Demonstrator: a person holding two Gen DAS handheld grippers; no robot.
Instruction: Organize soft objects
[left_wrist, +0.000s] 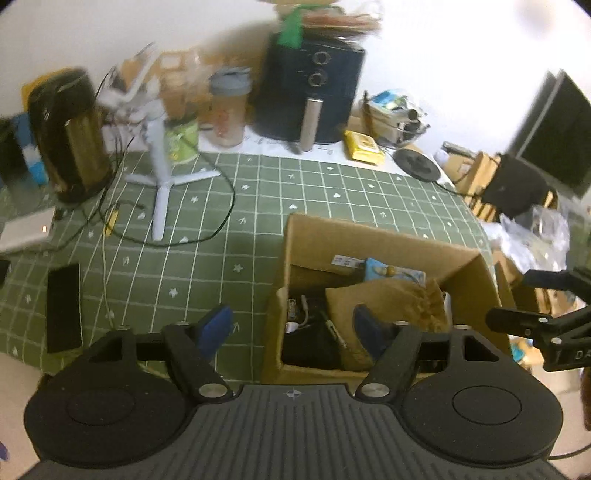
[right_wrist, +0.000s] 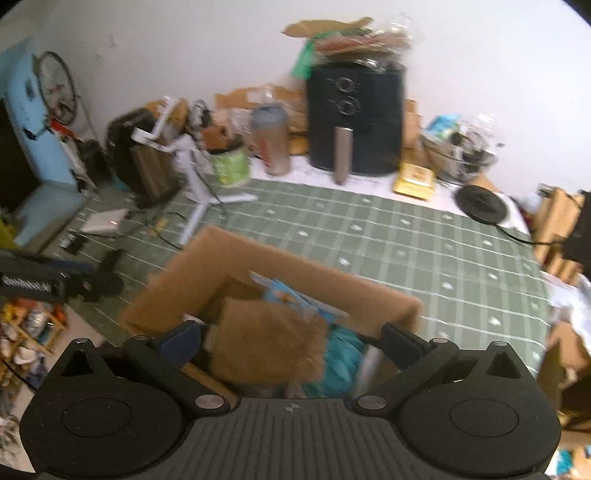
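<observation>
- While both grippers hang over the green checked cloth (left_wrist: 258, 206), the cardboard box (left_wrist: 388, 240) sits open-topped on it, just ahead of the right gripper (right_wrist: 291, 341) and ahead and to the right of the left gripper (left_wrist: 293, 326).
- The left gripper's blue pads are spread wide with nothing between them; its left pad is over bare cloth and its right pad (left_wrist: 369, 332) shows in front of the box's contents.
- The right gripper's jaws stand fully apart and grip nothing; the brown fuzzy soft thing (right_wrist: 269, 339) lies in the box straight ahead, seen through the gap between the fingers, touching neither pad.
- Inside the box, that brown piece rests at the near side, with a teal fluffy item (right_wrist: 343, 362) to its right and a light blue packet (right_wrist: 295, 295) behind it against the far wall.
- From the left wrist view the same brown piece (left_wrist: 391, 302) leans in the box's right half, with dark items and cables (left_wrist: 310, 332) in the left half.
- Far beyond both grippers, by the wall, stand a black air fryer (left_wrist: 310, 92), a clear shaker bottle (left_wrist: 229, 110) and a white tripod stand (left_wrist: 162, 177).
- A black phone (left_wrist: 63, 306) lies flat on the cloth left of the left gripper.
- Both views are blurred.
</observation>
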